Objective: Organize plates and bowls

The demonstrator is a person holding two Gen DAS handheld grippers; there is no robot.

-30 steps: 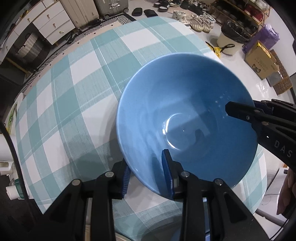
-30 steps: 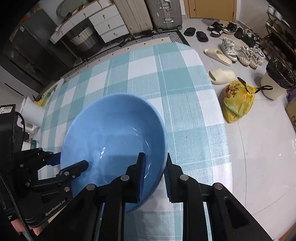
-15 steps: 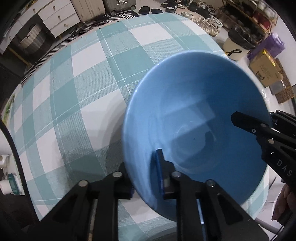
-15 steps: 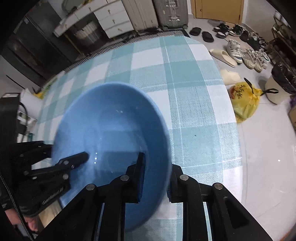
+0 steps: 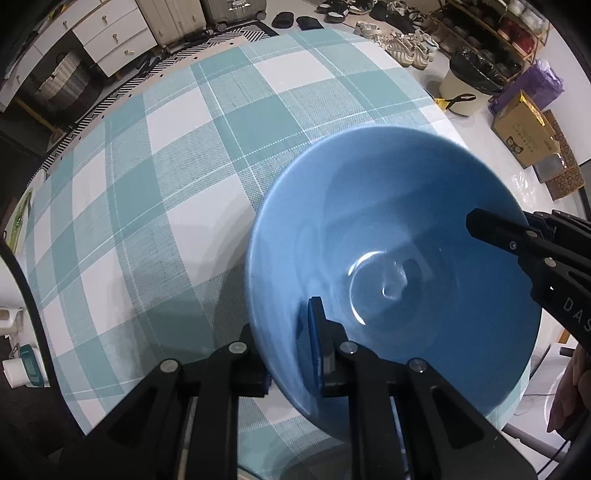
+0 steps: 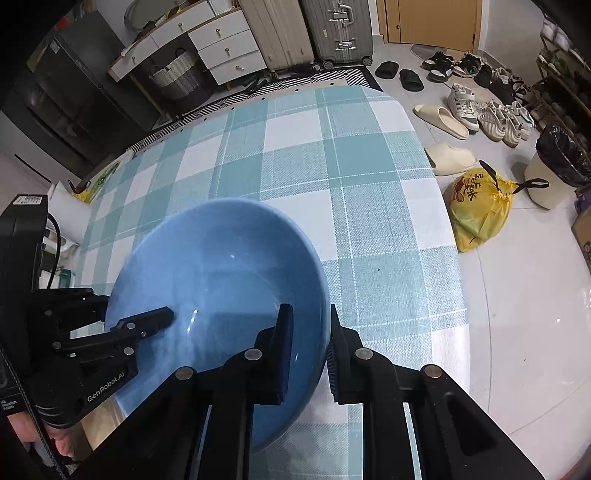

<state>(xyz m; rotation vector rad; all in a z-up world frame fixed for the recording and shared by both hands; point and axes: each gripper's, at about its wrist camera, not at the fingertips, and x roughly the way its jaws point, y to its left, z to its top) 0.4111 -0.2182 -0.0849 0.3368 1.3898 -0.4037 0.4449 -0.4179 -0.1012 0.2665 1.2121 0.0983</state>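
Room with tiled floor: we are noting drawers (image 6: 221,48), a suitcase (image 6: 338,31), shoes (image 6: 480,110), a yellow bag (image 6: 476,206). Table under a teal-and-white checked cloth (image 5: 184,184). One blue bowl (image 5: 406,258) is sitting tilted over the cloth's near edge. We are clamping it at opposite rims: left gripper (image 5: 288,354) jaws pinching one wall, right gripper (image 6: 308,350) jaws pinching the other, each with one pad inside, one outside.

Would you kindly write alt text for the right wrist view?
A blue bowl is pinched at opposite rims by the right hand-held gripper and the left hand-held gripper, above a teal checked tablecloth.
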